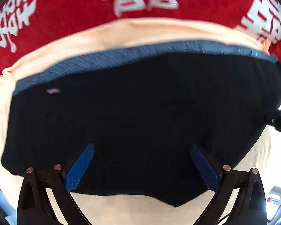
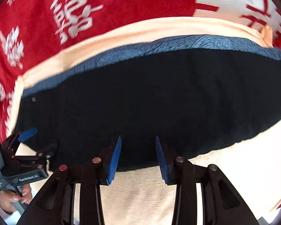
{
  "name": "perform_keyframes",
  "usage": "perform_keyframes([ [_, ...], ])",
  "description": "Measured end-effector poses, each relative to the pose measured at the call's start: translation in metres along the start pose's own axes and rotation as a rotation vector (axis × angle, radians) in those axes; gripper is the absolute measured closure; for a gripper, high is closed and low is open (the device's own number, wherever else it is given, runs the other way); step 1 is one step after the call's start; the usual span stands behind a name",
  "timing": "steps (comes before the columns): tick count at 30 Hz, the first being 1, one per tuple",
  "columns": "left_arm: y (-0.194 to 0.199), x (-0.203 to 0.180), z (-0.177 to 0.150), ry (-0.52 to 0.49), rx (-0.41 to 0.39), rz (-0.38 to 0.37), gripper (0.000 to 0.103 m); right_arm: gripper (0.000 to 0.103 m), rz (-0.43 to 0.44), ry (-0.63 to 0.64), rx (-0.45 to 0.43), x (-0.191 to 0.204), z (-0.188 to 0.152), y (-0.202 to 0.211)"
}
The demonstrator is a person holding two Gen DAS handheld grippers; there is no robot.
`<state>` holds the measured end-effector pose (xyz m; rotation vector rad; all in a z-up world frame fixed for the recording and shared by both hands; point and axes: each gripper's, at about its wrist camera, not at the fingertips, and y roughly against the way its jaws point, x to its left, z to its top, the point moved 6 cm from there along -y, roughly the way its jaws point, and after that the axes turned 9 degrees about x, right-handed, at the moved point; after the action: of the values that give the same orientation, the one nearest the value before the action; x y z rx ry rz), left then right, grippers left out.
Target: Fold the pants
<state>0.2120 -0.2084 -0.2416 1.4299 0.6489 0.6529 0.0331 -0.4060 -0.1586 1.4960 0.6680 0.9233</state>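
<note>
Here, your left tongs (image 1: 142,166) stand spread wide, gripping nothing, their ribbed blue pads above the dark knit pants (image 1: 140,112). These lie folded flat, heathered blue waistband (image 1: 140,53) uppermost, on a peach cloth (image 1: 121,33) over a red blanket (image 1: 65,5) with white characters. Your right tongs (image 2: 138,158) stand parted, empty.

L gripper (image 1: 142,166): blk frame, blue ribbed pads | R gripper (image 2: 138,158): same, copper-tone rivets
</note>
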Motion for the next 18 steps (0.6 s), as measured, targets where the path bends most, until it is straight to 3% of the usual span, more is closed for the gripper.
perform_keyframes([
  [2, 0.004, 0.001, -0.006, 0.031, -0.047, 0.008, 0.000, 0.062, -0.032, 0.058, -0.001, 0.002, -0.009, 0.002],
  [3, 0.005, 0.002, -0.010, 0.032, -0.032, 0.003, 0.000, 0.062, -0.033, 0.066, -0.001, -0.002, -0.017, 0.003],
  [6, 0.010, 0.008, -0.014, 0.038, -0.014, 0.006, 0.000, 0.062, -0.003, 0.012, 0.012, -0.011, -0.024, 0.014],
  [8, 0.016, 0.009, -0.013, 0.031, -0.016, 0.024, 0.000, 0.061, -0.042, -0.018, -0.050, -0.026, -0.024, 0.032],
  [11, 0.021, 0.006, -0.012, 0.044, -0.007, 0.033, 0.000, 0.058, -0.126, -0.028, -0.105, -0.049, -0.007, 0.044],
  [14, 0.020, 0.003, -0.012, 0.078, 0.011, 0.032, 0.000, 0.056, -0.168, -0.051, -0.053, -0.077, 0.011, 0.028],
  [15, 0.020, -0.011, -0.016, 0.089, 0.015, 0.032, 0.000, 0.056, -0.162, -0.064, -0.012, -0.084, 0.009, 0.015],
  [18, 0.020, -0.017, -0.018, 0.106, 0.026, 0.050, 0.000, 0.051, -0.116, -0.065, -0.066, -0.085, 0.002, 0.019],
])
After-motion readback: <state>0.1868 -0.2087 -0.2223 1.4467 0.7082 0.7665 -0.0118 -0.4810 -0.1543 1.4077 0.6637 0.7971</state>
